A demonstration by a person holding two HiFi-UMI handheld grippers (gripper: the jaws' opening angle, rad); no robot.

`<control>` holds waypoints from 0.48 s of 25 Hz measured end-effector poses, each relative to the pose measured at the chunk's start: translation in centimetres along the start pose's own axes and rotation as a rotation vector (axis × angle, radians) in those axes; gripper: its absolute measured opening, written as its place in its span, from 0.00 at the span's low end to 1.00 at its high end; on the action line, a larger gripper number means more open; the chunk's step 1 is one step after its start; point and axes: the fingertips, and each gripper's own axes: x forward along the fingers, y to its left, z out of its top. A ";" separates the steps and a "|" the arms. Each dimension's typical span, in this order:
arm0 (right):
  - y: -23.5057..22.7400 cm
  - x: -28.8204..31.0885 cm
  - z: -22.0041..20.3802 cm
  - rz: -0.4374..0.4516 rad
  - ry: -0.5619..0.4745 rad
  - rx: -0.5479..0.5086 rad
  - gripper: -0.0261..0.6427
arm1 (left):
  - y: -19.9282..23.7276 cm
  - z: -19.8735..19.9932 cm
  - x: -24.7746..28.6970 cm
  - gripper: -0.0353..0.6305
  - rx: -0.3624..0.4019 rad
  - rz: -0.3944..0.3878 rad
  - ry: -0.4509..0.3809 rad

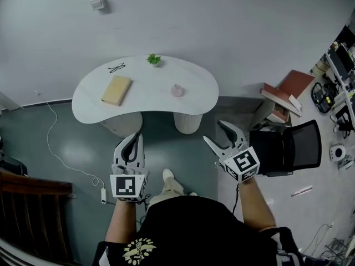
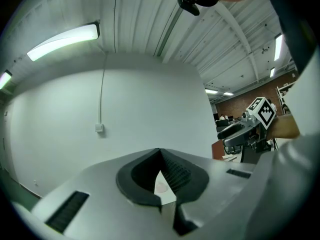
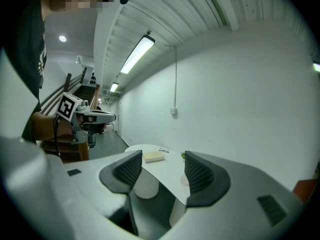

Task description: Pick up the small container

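The small pink container (image 1: 177, 90) stands on the white kidney-shaped table (image 1: 194, 76), right of its middle. Both grippers hang well short of the table, above the floor. My left gripper (image 1: 135, 141) has its jaws pressed together with nothing held; in the left gripper view (image 2: 160, 153) the container (image 2: 161, 186) shows as a pale spot through the slit below the tips. My right gripper (image 1: 214, 131) is open and empty. In the right gripper view (image 3: 162, 171) the table (image 3: 160, 169) lies between the jaws and the container (image 3: 183, 180) peeks out beside the right jaw.
On the table also lie a yellow book (image 1: 116, 90), a pair of glasses (image 1: 117, 67) and a small green plant (image 1: 153, 59). A black office chair (image 1: 288, 148) stands close to the right gripper. A white cable with a power strip (image 1: 103, 195) lies on the floor at left.
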 end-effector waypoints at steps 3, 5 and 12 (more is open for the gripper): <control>-0.4 2.0 0.3 0.021 -0.008 0.001 0.42 | 1.2 -0.5 1.8 0.06 -0.008 -0.005 0.019; -0.7 3.2 0.3 0.027 -0.009 -0.001 0.42 | 1.8 -0.9 2.7 0.06 -0.007 -0.008 0.021; -1.9 7.4 0.8 0.039 -0.007 0.004 0.42 | 4.4 -1.6 6.0 0.06 -0.014 -0.017 0.030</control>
